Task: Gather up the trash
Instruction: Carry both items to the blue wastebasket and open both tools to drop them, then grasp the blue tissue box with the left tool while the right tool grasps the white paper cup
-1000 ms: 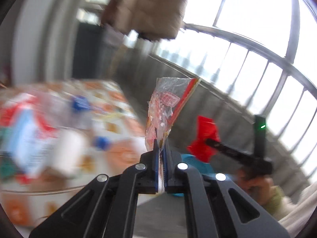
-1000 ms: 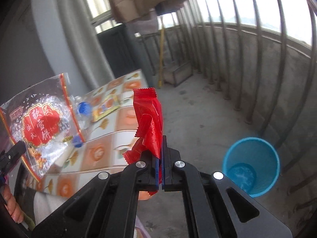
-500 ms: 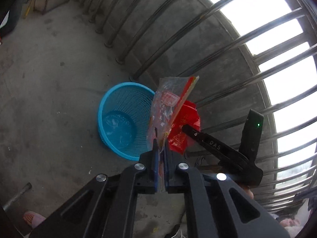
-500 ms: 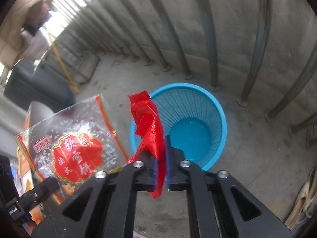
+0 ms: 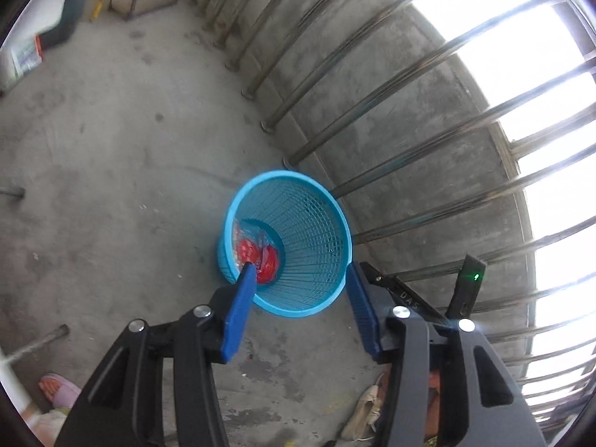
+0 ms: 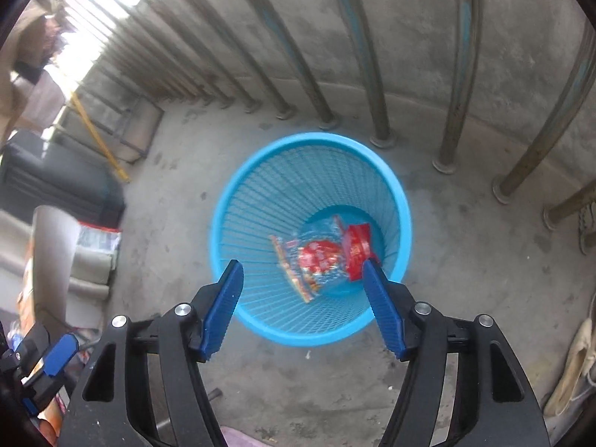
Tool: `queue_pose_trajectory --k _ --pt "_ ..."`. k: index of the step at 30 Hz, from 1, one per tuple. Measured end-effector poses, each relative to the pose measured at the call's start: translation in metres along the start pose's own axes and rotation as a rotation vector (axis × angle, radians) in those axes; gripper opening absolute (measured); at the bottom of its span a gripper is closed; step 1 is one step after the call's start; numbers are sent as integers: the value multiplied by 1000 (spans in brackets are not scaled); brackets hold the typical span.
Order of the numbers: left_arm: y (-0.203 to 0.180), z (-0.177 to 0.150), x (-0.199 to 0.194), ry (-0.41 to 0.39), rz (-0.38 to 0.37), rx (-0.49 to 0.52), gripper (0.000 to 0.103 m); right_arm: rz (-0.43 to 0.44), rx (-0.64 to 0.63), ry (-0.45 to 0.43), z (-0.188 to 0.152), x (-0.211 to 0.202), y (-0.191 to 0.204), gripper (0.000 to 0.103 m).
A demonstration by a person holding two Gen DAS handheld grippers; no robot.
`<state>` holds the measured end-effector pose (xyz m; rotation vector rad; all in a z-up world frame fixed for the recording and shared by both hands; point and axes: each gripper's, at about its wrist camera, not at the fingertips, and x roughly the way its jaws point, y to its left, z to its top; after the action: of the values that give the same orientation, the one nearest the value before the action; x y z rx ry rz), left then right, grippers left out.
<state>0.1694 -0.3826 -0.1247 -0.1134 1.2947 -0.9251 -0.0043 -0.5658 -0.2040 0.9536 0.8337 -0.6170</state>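
My left tool (image 5: 300, 275) spread wide, empty; right tool (image 6: 302, 270) likewise. Clear wrapper (image 6: 314, 259) and red wrapper (image 6: 357, 247) lie below both, at bottom of blue basket (image 6: 260, 171). Nothing within reach of either.

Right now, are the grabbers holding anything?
No. The left gripper and right gripper are both open and hold nothing. The clear wrapper and red wrapper lie inside the blue basket.

- The left gripper's (image 5: 300, 272) blue pad hides part of the red wrapper (image 5: 266, 259) inside the blue basket (image 5: 316, 219).
- Print on the clear packet (image 6: 316, 257) is too blurred to read.
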Motion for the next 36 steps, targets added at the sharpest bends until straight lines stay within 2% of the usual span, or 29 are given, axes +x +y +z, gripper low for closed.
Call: queue_pose_trajectory --k 4,7,11,14,19,23,28,31,36 --pt "-23 -20 -47 -70 33 114 51 48 -88 -68 -3 -36 34 73" --pt "-40 -42 -94 -142 62 212 58 91 -192 -107 -7 -63 70 78" --pt "-44 -75 -169 -281 143 319 68 156 -341 -111 -20 -90 120 82" --pt "-29 -98 -217 -378 215 330 70 244 -423 -84 -36 -106 154 82" --pt "26 -146 -292 -541 358 219 70 388 -510 11 -62 -117 204 82" --pt "82 -192 -348 -702 486 41 70 481 -563 108 -85 -118 245 82" --pt "155 -229 -402 -850 616 -176 70 593 -657 247 -139 -127 309 82" --pt "190 -236 -421 -898 654 -250 70 647 -724 334 -173 -124 345 82" --pt "220 -229 -418 -888 668 -278 70 664 -791 428 -223 -113 392 82"
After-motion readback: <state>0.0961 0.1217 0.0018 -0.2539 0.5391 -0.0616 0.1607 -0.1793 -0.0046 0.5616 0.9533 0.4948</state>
